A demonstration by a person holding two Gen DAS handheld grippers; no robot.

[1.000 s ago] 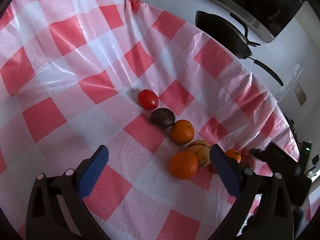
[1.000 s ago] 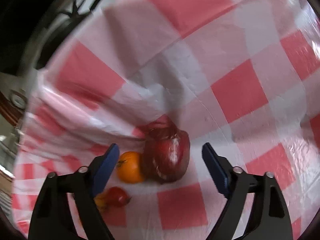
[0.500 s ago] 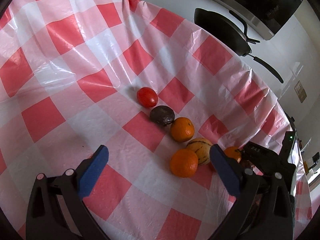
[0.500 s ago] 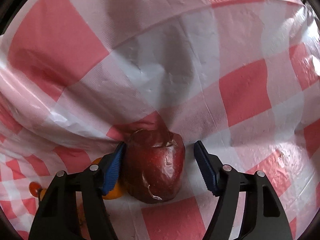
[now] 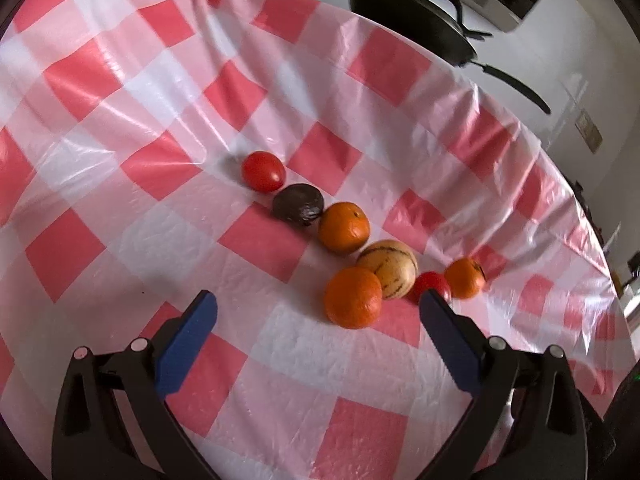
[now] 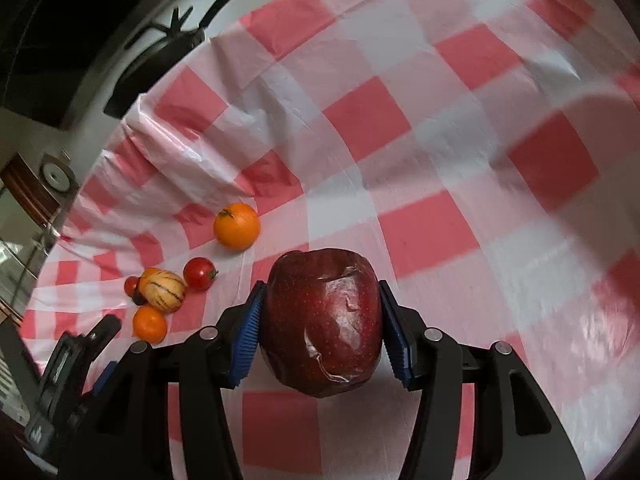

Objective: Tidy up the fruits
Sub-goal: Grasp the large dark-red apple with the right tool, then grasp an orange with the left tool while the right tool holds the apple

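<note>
On the red-and-white checked tablecloth [image 5: 120,208] lie a red tomato [image 5: 263,171], a dark avocado [image 5: 298,204], an orange [image 5: 344,228], a striped yellow fruit [image 5: 388,264], a second orange [image 5: 352,298], a small tomato [image 5: 430,284] and a small orange [image 5: 464,278]. My left gripper [image 5: 316,304] hangs open just in front of them, holding nothing. My right gripper [image 6: 322,292] is closing on a big dark red apple [image 6: 322,320]; both blue pads press its sides. Left of the apple lie an orange [image 6: 236,226], a tomato [image 6: 199,273] and the striped fruit [image 6: 164,290].
A black frying pan [image 5: 408,16] sits on the white counter beyond the cloth's far edge, also visible as the pan [image 6: 160,52] at upper left in the right wrist view. The cloth is wrinkled near that edge. The left gripper's body [image 6: 72,364] shows at lower left.
My right gripper's jaws came in onto the apple and carried it away from the other fruit. That gripper has left the left wrist view, uncovering the small tomato and small orange.
</note>
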